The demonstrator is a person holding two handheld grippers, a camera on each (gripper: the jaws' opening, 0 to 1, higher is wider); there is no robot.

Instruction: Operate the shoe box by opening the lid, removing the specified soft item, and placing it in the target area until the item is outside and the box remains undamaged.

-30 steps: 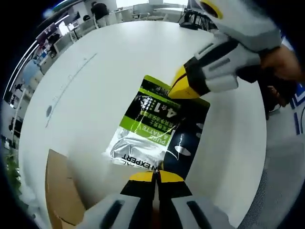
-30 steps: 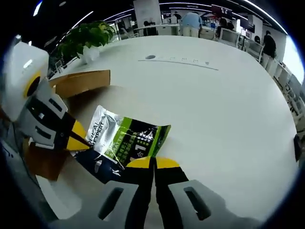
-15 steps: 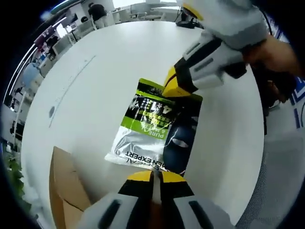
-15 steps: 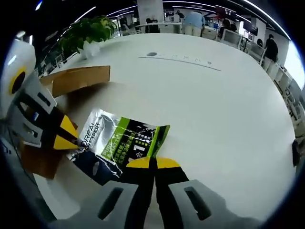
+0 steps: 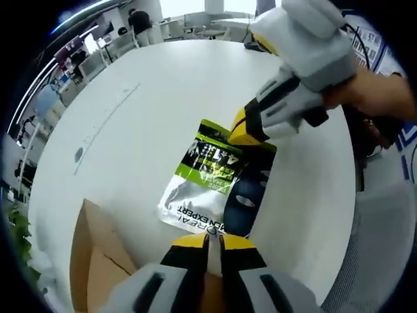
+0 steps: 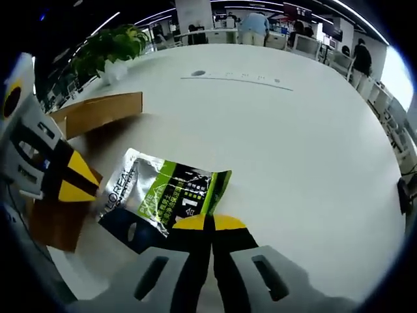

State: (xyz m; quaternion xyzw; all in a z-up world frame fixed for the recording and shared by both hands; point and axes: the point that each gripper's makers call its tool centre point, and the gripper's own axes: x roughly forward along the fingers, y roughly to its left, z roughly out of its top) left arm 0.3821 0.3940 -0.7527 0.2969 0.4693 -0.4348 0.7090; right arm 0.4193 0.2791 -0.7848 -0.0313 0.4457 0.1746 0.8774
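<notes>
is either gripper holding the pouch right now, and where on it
The right gripper is shut on the pouch at its green top edge. The left gripper is shut, just off the pouch's other end.

The left gripper (image 5: 210, 240) has its jaws pressed together, holding nothing. The right gripper (image 6: 210, 223), held by a hand (image 5: 378, 98), has its jaws closed as well.

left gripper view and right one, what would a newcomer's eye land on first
The green, silver and dark blue packet lying flat on the white table, with the right gripper shut on its edge. Next, the brown cardboard box beside it, and the left gripper just off the packet's other end.
</notes>
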